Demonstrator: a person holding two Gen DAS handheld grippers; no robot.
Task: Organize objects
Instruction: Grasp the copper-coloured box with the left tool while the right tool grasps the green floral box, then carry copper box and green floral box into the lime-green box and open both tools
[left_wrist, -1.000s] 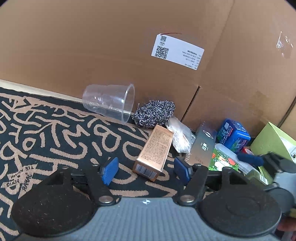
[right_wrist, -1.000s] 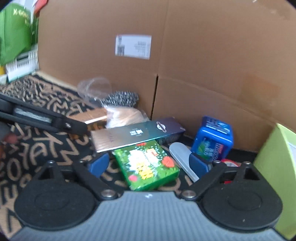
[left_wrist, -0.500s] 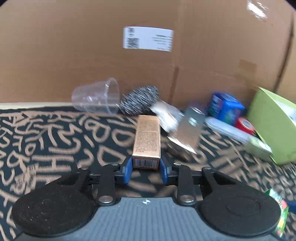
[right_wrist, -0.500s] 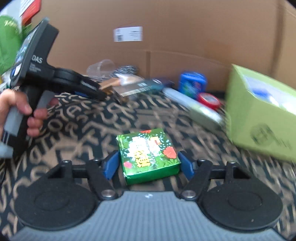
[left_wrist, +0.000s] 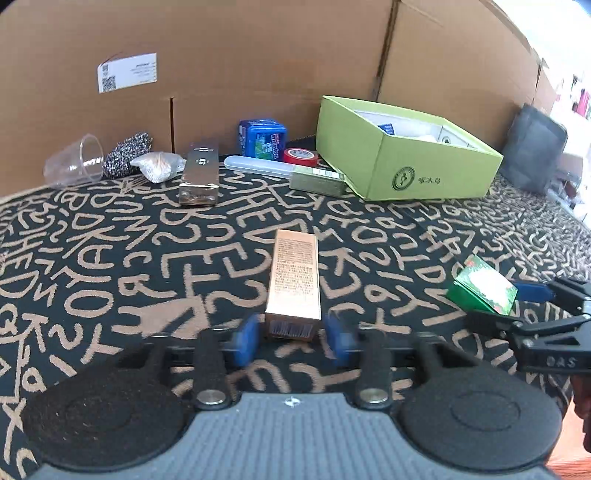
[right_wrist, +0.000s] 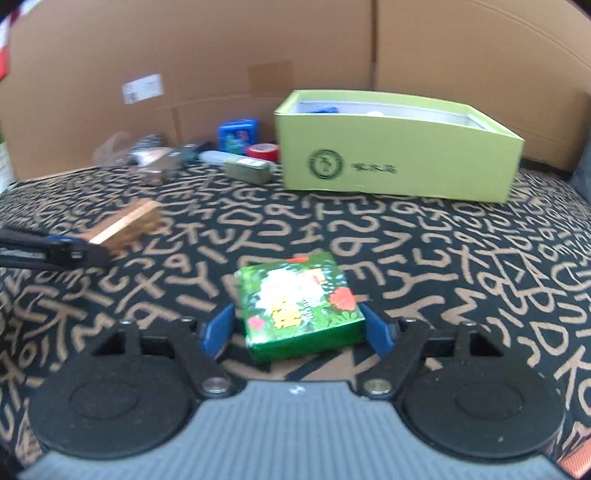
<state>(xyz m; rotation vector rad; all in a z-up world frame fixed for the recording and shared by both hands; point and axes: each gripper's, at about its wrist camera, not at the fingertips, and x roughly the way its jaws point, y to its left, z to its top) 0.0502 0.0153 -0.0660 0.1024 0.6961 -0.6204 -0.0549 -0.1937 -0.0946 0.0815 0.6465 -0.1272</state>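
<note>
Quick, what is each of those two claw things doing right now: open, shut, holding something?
Left gripper: jaws opening, the copper box lies between them, not pressed.
Right gripper: jaws opening, the green box sits between them, apparently not pressed.

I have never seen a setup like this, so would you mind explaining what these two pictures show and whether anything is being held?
A person holds two hand-held grippers, each with a camera looking along its fingers. The left view shows the left gripper around a copper carton; the right view shows the right gripper around a green packet. Both jaws are opening with gaps visible, so both items lie on the patterned cloth. Behind stand a lime box, a blue tin and red tape.
</note>
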